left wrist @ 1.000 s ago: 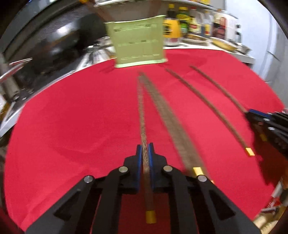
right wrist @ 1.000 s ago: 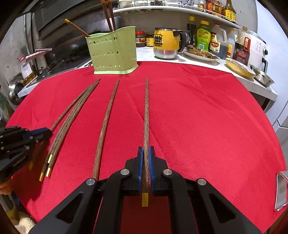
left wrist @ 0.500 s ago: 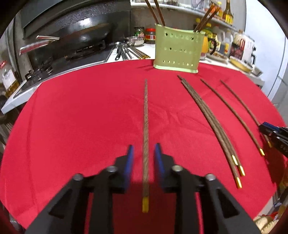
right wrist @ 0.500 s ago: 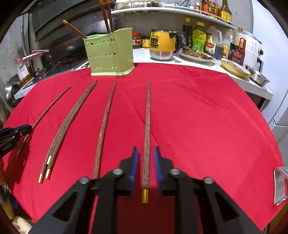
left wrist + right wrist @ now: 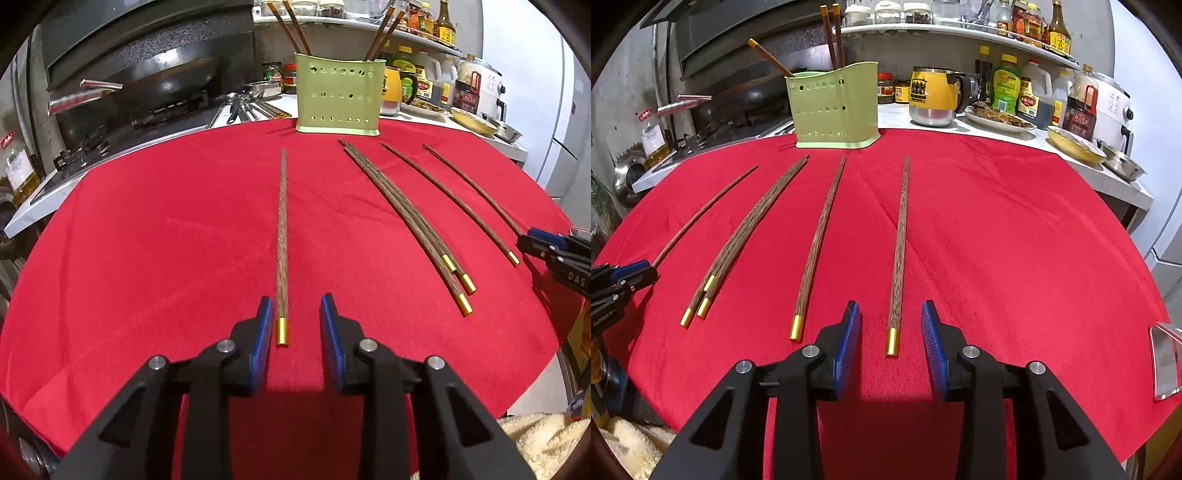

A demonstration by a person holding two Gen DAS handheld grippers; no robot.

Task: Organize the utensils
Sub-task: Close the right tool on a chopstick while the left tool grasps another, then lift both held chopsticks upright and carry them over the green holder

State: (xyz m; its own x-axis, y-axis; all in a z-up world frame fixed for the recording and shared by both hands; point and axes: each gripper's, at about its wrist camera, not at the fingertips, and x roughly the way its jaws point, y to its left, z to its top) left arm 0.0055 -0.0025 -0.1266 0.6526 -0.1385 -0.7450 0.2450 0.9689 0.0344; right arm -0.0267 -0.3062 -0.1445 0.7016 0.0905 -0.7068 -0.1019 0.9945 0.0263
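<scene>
Several brown wooden chopsticks with gold caps lie on the red cloth. My left gripper (image 5: 295,310) is open, with one chopstick (image 5: 282,236) lying flat between its jaws, close to the left pad. My right gripper (image 5: 891,317) is open around the gold end of another chopstick (image 5: 899,251) lying flat. Between the two lie a bunch of three chopsticks (image 5: 406,225) and a single one (image 5: 818,243). A green perforated holder (image 5: 338,98) with chopsticks standing in it is at the cloth's far edge; it also shows in the right wrist view (image 5: 834,107).
A wok (image 5: 155,85) on the stove is at the back left. A yellow mug (image 5: 932,96), sauce bottles (image 5: 1006,88), dishes and a white cooker (image 5: 1112,107) crowd the counter behind. The red cloth (image 5: 1015,240) ends near my grippers. Each gripper shows at the other view's edge.
Both grippers were shut on their chopsticks a second ago. Both have opened and let them go onto the cloth, then drawn back a little toward the gold ends.
</scene>
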